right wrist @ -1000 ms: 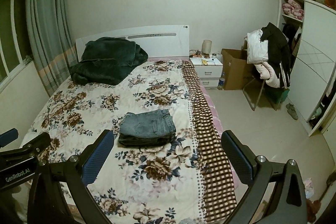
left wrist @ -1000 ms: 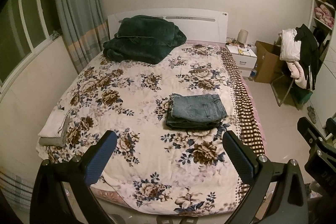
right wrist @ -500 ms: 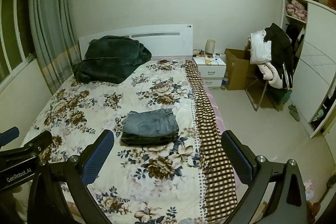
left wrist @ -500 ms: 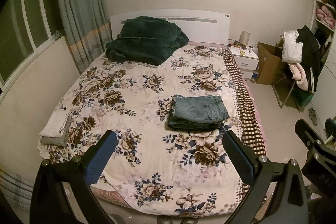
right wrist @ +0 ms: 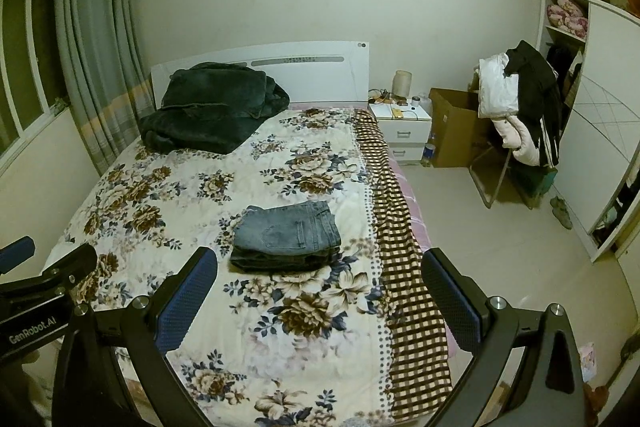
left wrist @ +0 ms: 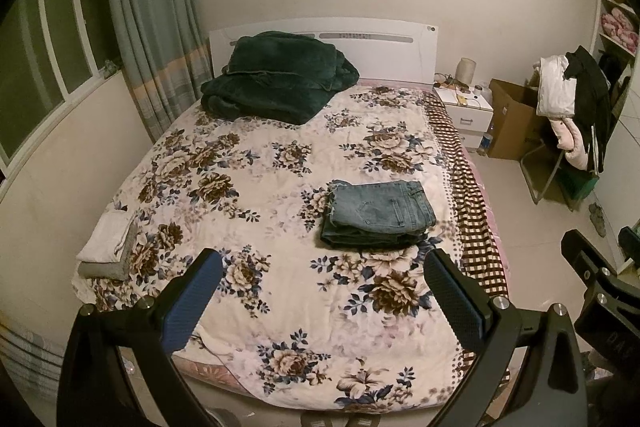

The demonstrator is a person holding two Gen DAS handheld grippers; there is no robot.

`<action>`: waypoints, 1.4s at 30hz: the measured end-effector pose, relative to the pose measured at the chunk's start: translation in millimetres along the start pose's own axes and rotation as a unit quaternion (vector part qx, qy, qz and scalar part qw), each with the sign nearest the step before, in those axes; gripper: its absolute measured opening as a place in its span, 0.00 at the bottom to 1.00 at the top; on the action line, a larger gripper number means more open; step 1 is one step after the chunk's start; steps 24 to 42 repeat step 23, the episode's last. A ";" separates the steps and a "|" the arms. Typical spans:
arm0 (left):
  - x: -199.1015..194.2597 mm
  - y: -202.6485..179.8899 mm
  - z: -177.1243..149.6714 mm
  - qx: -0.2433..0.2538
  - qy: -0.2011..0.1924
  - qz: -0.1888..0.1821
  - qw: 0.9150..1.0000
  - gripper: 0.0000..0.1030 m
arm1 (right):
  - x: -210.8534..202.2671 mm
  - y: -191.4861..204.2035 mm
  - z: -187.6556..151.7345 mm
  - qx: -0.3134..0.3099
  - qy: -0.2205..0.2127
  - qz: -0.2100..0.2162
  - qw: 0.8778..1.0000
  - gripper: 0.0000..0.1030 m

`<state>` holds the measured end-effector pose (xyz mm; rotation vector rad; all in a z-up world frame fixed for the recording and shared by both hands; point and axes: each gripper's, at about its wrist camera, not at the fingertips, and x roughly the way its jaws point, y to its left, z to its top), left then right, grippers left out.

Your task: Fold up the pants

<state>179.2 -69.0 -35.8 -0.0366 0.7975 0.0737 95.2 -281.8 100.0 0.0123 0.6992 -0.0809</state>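
Observation:
A pair of blue jeans (left wrist: 378, 215) lies folded in a neat stack on the flowered bedspread (left wrist: 248, 195), right of the bed's middle; it also shows in the right wrist view (right wrist: 288, 237). My left gripper (left wrist: 324, 303) is open and empty, held back above the foot of the bed, apart from the jeans. My right gripper (right wrist: 318, 301) is open and empty too, also well short of the jeans. Part of the right gripper (left wrist: 600, 291) shows at the right edge of the left wrist view.
A dark green blanket (left wrist: 276, 83) is piled by the white headboard. Folded white and grey cloths (left wrist: 106, 247) lie at the bed's left edge. A nightstand (right wrist: 402, 127), a cardboard box (right wrist: 452, 127) and a chair heaped with clothes (right wrist: 516, 115) stand to the right.
Both grippers have drifted slightly back and to the left; the jeans sit a little further right in both views. The jeans and the open jaws are unchanged.

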 end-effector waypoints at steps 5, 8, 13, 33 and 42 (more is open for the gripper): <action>0.0 5.7 1.7 -0.002 -0.002 0.004 1.000 1.00 | -0.4 0.5 0.1 0.001 0.000 -0.001 1.000 1.00; -0.2 7.8 2.2 -0.004 -0.003 0.005 1.000 1.00 | -0.7 0.4 0.0 0.002 0.000 -0.001 1.000 1.00; -1.2 15.8 7.0 -0.005 -0.004 0.004 1.000 1.00 | -0.7 0.6 0.6 0.001 0.001 0.000 1.000 1.00; -1.3 16.1 8.5 -0.006 0.002 -0.004 1.000 1.00 | 0.8 -0.4 -0.4 0.002 -0.001 -0.001 1.000 1.00; -1.3 16.1 8.5 -0.006 0.002 -0.004 1.000 1.00 | 0.8 -0.4 -0.4 0.002 -0.001 -0.001 1.000 1.00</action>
